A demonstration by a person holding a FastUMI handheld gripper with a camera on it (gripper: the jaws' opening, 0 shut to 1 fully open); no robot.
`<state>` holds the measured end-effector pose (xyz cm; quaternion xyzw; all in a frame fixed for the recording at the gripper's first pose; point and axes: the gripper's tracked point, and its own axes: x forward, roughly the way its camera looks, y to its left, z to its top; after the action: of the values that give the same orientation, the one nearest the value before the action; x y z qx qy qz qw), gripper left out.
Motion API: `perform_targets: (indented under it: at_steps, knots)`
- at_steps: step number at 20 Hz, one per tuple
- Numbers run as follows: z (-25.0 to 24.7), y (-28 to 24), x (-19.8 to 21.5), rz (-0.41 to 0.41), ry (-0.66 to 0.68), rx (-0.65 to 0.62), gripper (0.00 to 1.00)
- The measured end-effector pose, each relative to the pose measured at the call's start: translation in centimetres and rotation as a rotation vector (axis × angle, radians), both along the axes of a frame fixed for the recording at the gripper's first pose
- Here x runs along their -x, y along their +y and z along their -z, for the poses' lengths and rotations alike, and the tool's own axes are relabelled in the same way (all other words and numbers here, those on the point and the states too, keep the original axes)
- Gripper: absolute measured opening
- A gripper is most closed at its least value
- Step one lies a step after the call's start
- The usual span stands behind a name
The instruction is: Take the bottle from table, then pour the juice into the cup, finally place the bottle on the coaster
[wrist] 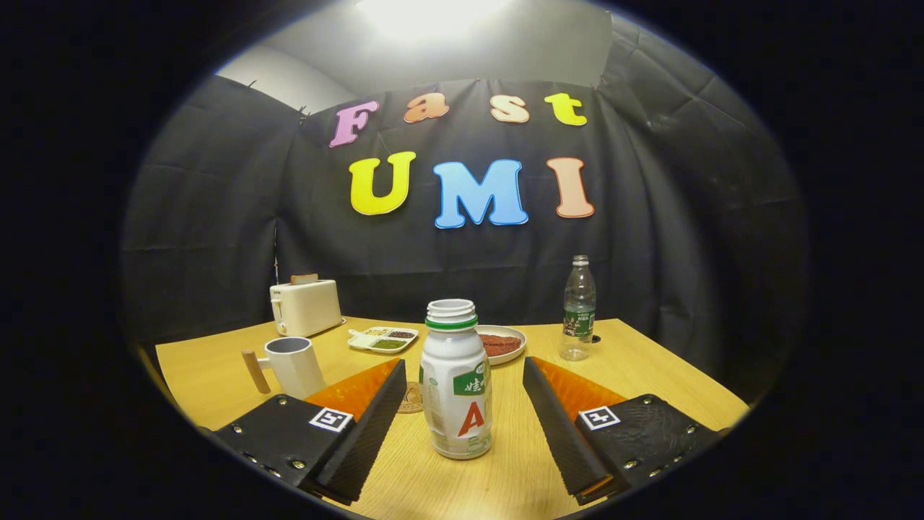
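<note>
A white juice bottle (456, 383) with a green neck ring and no cap stands upright on the wooden table (650, 375). It sits between my fingers, with a gap on each side. My gripper (462, 383) is open and touches nothing. A white mug (294, 365) with a wooden handle stands just beyond my left finger (375, 419). A round brown coaster (411, 397) lies flat between the mug and the bottle, partly hidden by my left finger and the bottle.
A white toaster (305, 305) stands at the table's far left. A divided white dish (382, 338) of grains and a plate (503, 341) of reddish food lie behind the bottle. A clear plastic water bottle (578, 309) stands at the far right.
</note>
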<state>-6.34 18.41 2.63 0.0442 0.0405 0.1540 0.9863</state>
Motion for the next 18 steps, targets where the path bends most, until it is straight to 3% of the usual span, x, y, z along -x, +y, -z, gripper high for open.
perform_targets:
  at_steps: [11,12,16,18]
  knots:
    - [3.5,1.3,-2.5,0.025,0.079,-0.008,0.98]
    - [3.8,1.5,-2.6,0.025,0.087,-0.011,0.89]
    - [5.1,1.9,-3.2,0.031,0.123,-0.013,0.88]
    - [5.1,1.6,-3.4,0.055,0.117,-0.005,0.78]
